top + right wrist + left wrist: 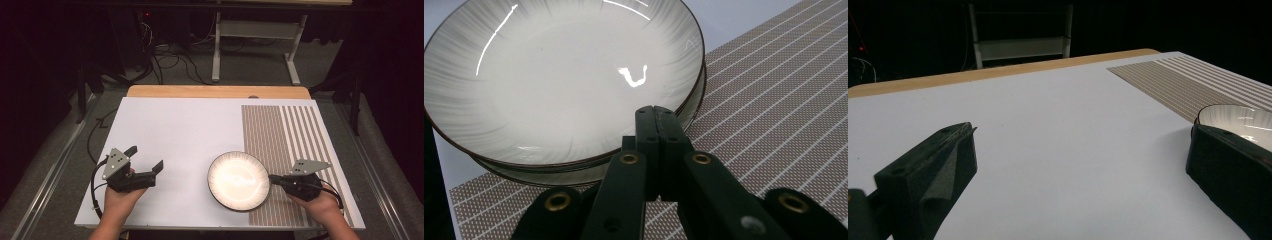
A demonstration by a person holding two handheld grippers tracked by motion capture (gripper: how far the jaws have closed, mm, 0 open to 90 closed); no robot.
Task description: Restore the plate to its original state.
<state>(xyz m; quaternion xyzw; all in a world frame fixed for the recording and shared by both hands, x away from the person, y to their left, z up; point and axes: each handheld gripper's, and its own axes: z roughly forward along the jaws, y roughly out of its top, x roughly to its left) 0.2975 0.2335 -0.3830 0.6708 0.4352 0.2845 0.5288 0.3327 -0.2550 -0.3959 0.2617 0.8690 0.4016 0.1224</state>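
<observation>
Left half of desk: the white sheet-covered desk [175, 130] is lying bare, giving free passage all around the left gripper [148, 160].
Centre-right: the round white ceramic plate with dark rim [239, 180] is blocking the low path between the two hands.
Right strip: the brown striped woven placemat [285, 135] is lying flat, leaving room above it.
Right gripper [271, 177]: its closed fingers [655, 125] are touching the plate's rim.

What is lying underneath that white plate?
The plate rests partly on the striped mat and partly on the white sheet. The right gripper view suggests a second plate beneath; anything directly under it is covered.
</observation>
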